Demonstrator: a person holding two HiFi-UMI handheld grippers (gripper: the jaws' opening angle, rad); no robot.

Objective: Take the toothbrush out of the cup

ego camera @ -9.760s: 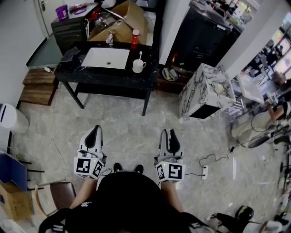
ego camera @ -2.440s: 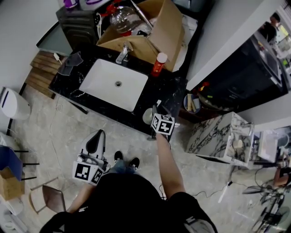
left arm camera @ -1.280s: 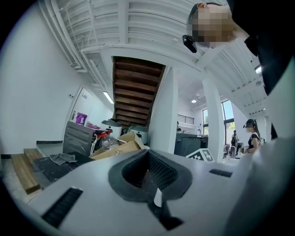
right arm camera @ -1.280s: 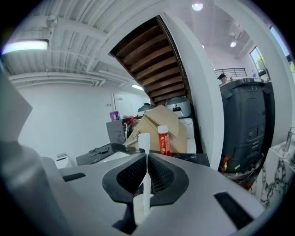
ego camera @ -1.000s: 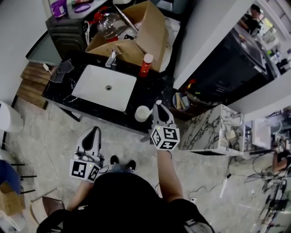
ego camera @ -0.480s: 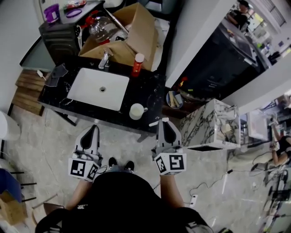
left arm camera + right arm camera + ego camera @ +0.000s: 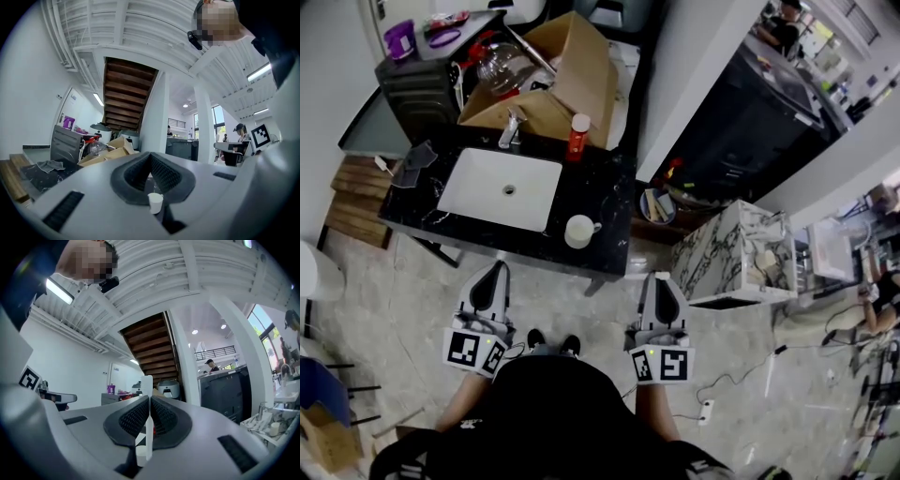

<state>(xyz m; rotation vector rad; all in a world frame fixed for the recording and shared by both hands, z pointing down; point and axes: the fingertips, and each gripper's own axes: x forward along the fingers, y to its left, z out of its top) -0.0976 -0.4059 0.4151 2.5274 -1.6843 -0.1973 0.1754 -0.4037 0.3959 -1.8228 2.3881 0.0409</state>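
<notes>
The white cup (image 7: 578, 232) stands on the black counter (image 7: 614, 202), near its front edge and right of the sink; it also shows small, low in the left gripper view (image 7: 155, 202). My right gripper (image 7: 659, 283) hangs in front of the counter, off to the right of the cup and clear of it. It is shut on the white toothbrush (image 7: 147, 427), which stands upright between the pads (image 7: 161, 416) with its head poking above them. My left gripper (image 7: 492, 274) is level in front of the counter, its jaws together (image 7: 150, 157) and nothing in them.
A white sink (image 7: 500, 189) with a faucet (image 7: 510, 127) is set in the counter, and a red bottle (image 7: 577, 136) stands behind the cup. An open cardboard box (image 7: 553, 75) sits at the back. A marble-patterned cabinet (image 7: 731, 253) stands to the right, and a power strip (image 7: 705, 412) lies on the floor.
My right gripper has drawn back from beside the cup, off the counter and toward the person, carrying the toothbrush. The left gripper has hardly shifted.
</notes>
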